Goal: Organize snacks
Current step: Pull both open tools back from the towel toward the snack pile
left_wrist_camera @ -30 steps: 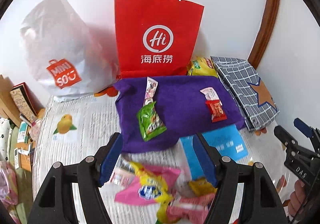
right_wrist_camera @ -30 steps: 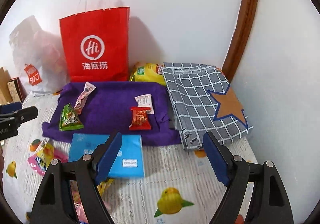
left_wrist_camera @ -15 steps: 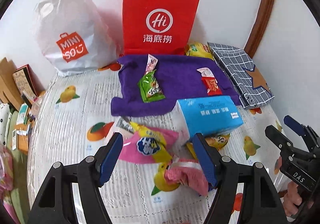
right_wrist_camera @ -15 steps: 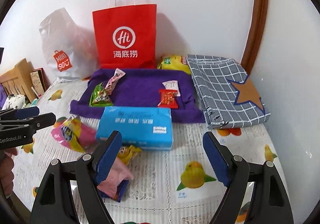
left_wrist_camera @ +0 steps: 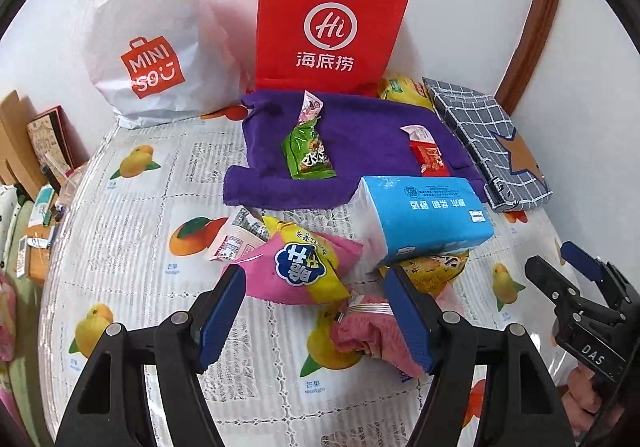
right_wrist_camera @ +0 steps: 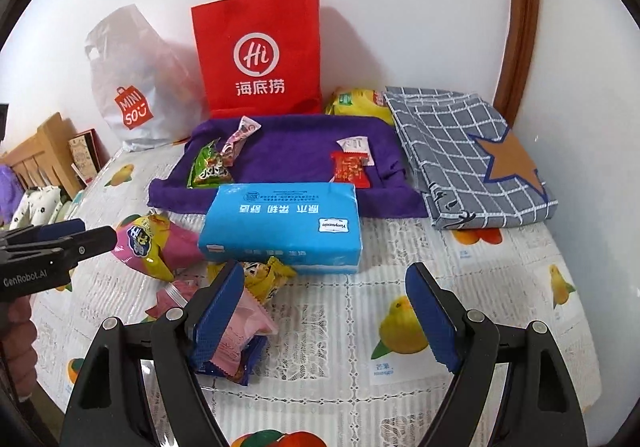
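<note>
A purple towel (left_wrist_camera: 360,135) (right_wrist_camera: 292,151) lies spread by the wall and carries a green packet (left_wrist_camera: 308,155), a pink-white packet (left_wrist_camera: 310,107) and a red packet (left_wrist_camera: 430,161). In front of it a blue tissue pack (left_wrist_camera: 424,215) (right_wrist_camera: 284,223) rests on a yellow packet (left_wrist_camera: 432,267). Beside these lie a pink-and-yellow bag (left_wrist_camera: 304,267) (right_wrist_camera: 148,243), a white packet (left_wrist_camera: 236,239) and a pink packet (left_wrist_camera: 372,331) (right_wrist_camera: 236,331). My left gripper (left_wrist_camera: 316,287) (right_wrist_camera: 98,231) hovers open above the pink-and-yellow bag. My right gripper (right_wrist_camera: 326,279) (left_wrist_camera: 554,257) is open over bare tablecloth, its left finger beside the pink packet.
A red paper bag (left_wrist_camera: 332,27) and a white plastic shopping bag (left_wrist_camera: 152,47) stand against the wall. A folded checked cloth (right_wrist_camera: 464,159) lies at the right, a yellow bag (right_wrist_camera: 360,103) behind the towel. The table (right_wrist_camera: 460,287) ends at left, with clutter beyond.
Both grippers have drawn back toward the near side and sunk, so the loose snacks and tissue pack now show fully. Nothing on the table moved, and both jaws stayed as wide.
</note>
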A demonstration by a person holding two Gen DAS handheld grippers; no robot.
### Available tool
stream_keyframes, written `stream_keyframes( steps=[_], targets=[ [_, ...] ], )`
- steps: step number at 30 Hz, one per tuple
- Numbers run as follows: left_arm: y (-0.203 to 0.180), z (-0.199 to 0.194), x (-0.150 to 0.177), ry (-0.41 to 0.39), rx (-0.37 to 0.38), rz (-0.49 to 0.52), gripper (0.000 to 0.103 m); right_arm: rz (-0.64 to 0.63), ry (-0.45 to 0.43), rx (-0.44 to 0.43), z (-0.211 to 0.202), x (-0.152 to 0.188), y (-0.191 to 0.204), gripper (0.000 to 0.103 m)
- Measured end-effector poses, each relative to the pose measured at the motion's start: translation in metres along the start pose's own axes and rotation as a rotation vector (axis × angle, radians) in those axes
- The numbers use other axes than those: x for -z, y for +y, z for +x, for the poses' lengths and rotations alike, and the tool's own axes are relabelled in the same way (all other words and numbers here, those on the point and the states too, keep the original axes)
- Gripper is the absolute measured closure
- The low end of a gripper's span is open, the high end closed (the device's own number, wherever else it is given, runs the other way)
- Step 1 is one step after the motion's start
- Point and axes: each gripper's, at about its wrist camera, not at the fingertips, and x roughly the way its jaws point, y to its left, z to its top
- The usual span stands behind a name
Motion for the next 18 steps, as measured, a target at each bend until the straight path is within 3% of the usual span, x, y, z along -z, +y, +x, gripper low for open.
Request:
stream_keyframes(
  steps=[18],
  targets=[
    [0.026,0.012,0.005,0.023,0.025,-0.056,0.034,0.010,-0.020,-0.022,0.013,0.002,0.013,0.025]
  ],
)
